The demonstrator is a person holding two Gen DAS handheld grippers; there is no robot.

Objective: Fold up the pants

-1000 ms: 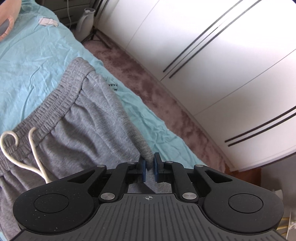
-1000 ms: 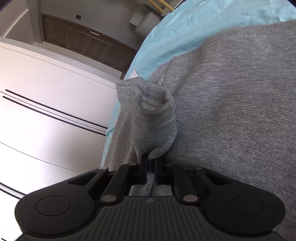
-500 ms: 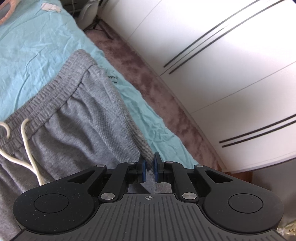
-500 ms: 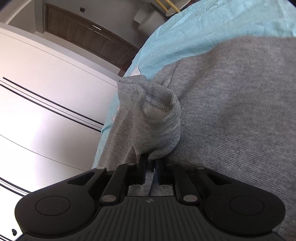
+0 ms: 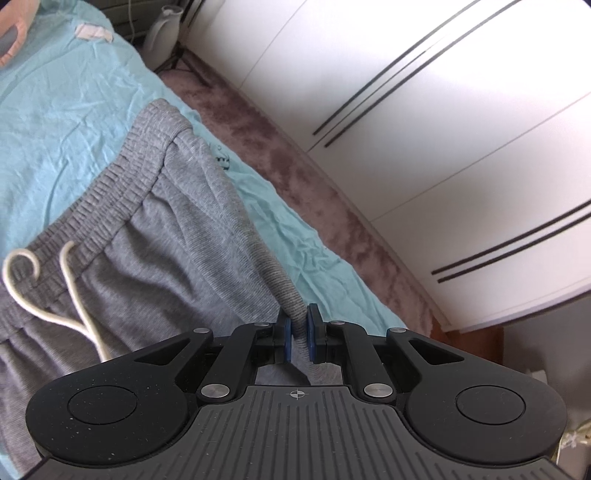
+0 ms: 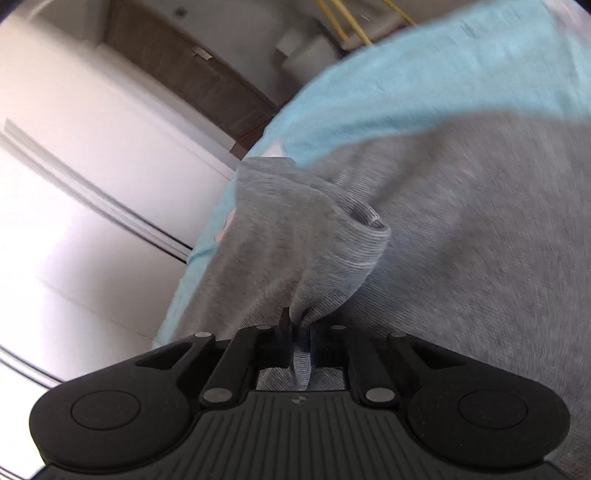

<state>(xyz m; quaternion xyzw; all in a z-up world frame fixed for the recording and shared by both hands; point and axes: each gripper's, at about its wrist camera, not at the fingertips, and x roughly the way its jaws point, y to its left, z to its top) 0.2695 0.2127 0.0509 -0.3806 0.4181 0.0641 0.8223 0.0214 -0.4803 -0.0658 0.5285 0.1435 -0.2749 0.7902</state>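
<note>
Grey sweatpants [image 5: 155,236] lie on a turquoise bed sheet [image 5: 55,110], their ribbed waistband [image 5: 122,177] and white drawstring [image 5: 70,288] at the left of the left wrist view. My left gripper [image 5: 298,325] is shut on the pants' side edge, which rises as a taut ridge into the blue pads. In the right wrist view the same grey pants [image 6: 461,229] fill the right side. My right gripper [image 6: 297,328] is shut on a bunched fold near the leg hem [image 6: 365,221], which curls open just beyond the fingers. That view is blurred.
White wardrobe doors [image 5: 424,110] with dark stripes stand beside the bed, across a strip of brown carpet [image 5: 295,155]. A white jug-like appliance [image 5: 162,33] stands on the floor past the bed's corner. A dark wooden door [image 6: 207,81] shows in the right wrist view.
The left view slid slightly, with waistband and drawstring shifting in the frame. In the right view the pinched leg hem rolled and twisted to the right, and the picture turned blurry.
</note>
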